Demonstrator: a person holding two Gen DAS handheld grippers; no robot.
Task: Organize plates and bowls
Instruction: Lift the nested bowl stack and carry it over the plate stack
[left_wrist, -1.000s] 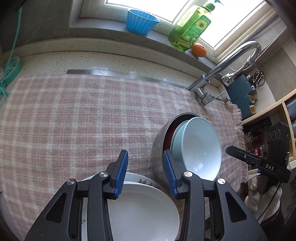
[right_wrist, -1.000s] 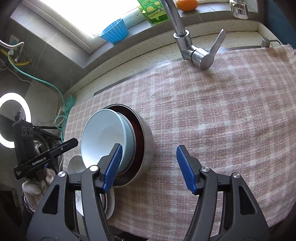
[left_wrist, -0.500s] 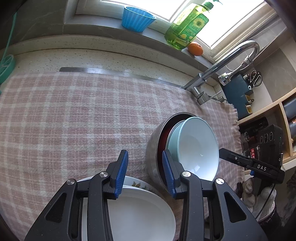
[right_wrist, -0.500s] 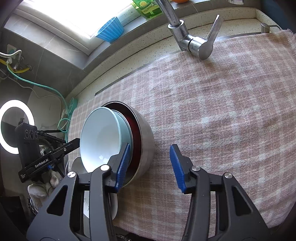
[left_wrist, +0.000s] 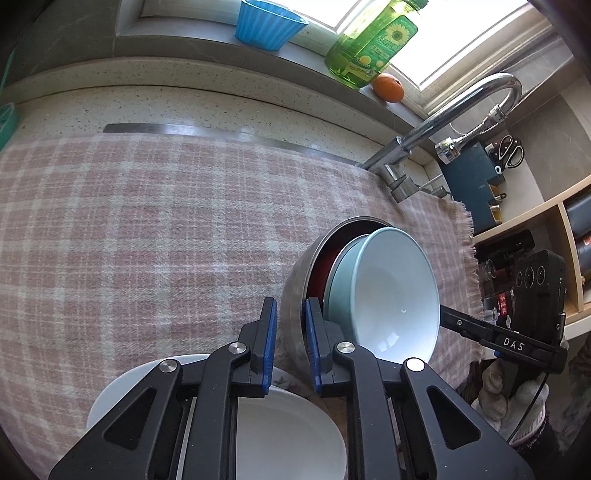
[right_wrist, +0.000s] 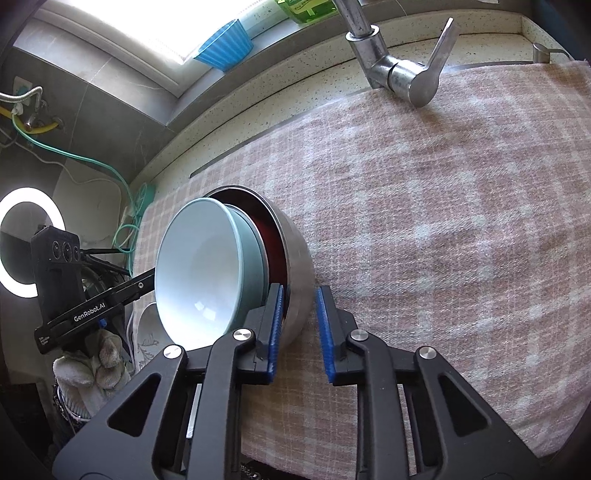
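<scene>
A steel bowl (left_wrist: 295, 280) sits tilted on the pink plaid cloth (left_wrist: 147, 229), with a red bowl (left_wrist: 321, 266) and a light blue bowl (left_wrist: 391, 295) nested inside it. My left gripper (left_wrist: 290, 321) is closing its jaws onto the steel wall at the near rim, one pad on each side of it. From the opposite side, my right gripper (right_wrist: 299, 317) is closing as well, and its pads pinch the steel bowl (right_wrist: 299, 266) at its rim. The light blue bowl (right_wrist: 199, 266) leans out of the stack. White plates (left_wrist: 288, 424) lie under the left gripper.
A chrome faucet (left_wrist: 461, 110) stands at the back of the cloth. On the window ledge are a blue cup (left_wrist: 266, 24), a green bottle (left_wrist: 369, 40) and an orange (left_wrist: 388, 86). Shelves (left_wrist: 554, 229) rise to the right. A gloved hand (right_wrist: 88, 365) holds the other gripper.
Both grippers narrowed from wide open until their pads clamp the steel bowl's wall. The bowls look closer and larger in both views.
</scene>
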